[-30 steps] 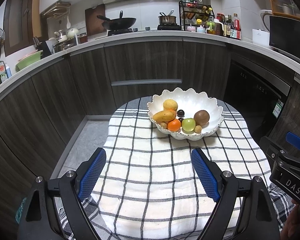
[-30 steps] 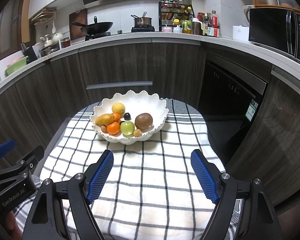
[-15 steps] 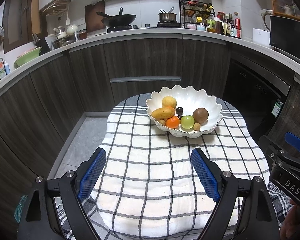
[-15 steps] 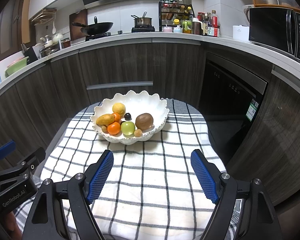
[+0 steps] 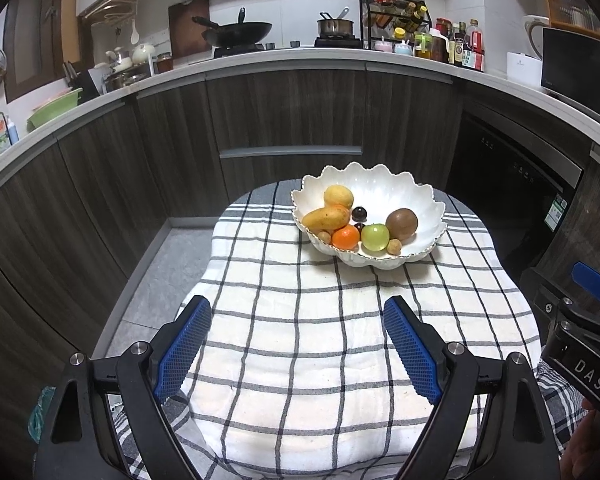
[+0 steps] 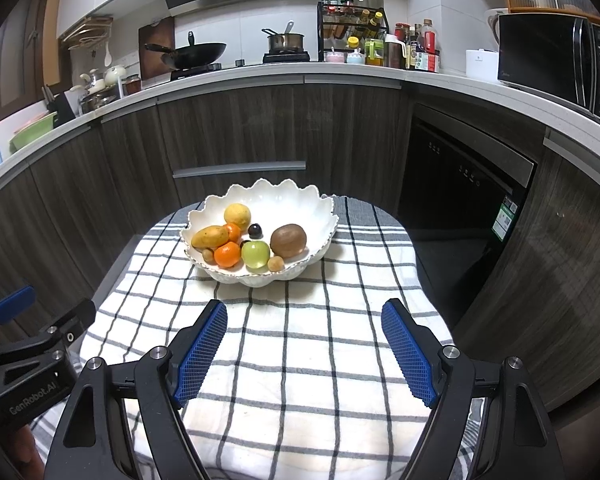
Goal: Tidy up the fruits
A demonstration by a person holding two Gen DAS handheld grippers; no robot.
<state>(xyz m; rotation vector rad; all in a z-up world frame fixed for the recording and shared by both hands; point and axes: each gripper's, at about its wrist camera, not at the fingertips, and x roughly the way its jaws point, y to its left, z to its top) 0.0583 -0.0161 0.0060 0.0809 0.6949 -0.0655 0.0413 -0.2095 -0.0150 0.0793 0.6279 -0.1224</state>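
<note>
Fruits (image 6: 256, 254) in bowl (image 6: 292, 204) | left gripper (image 5: 297, 346) "GenRobot.AI", right gripper (image 6: 304, 350) "DAS" | both spread apart

We can't read the tiny labels on the bottles (image 6: 420, 50), and the mango (image 5: 326, 218) hides most of a second orange (image 6: 233, 232)

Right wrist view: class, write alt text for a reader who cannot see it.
A white scalloped bowl of mixed fruit sits on a checked cloth, beyond the open, empty right gripper. The left gripper shows at the left edge, with dark kitchen cabinets behind.
</note>
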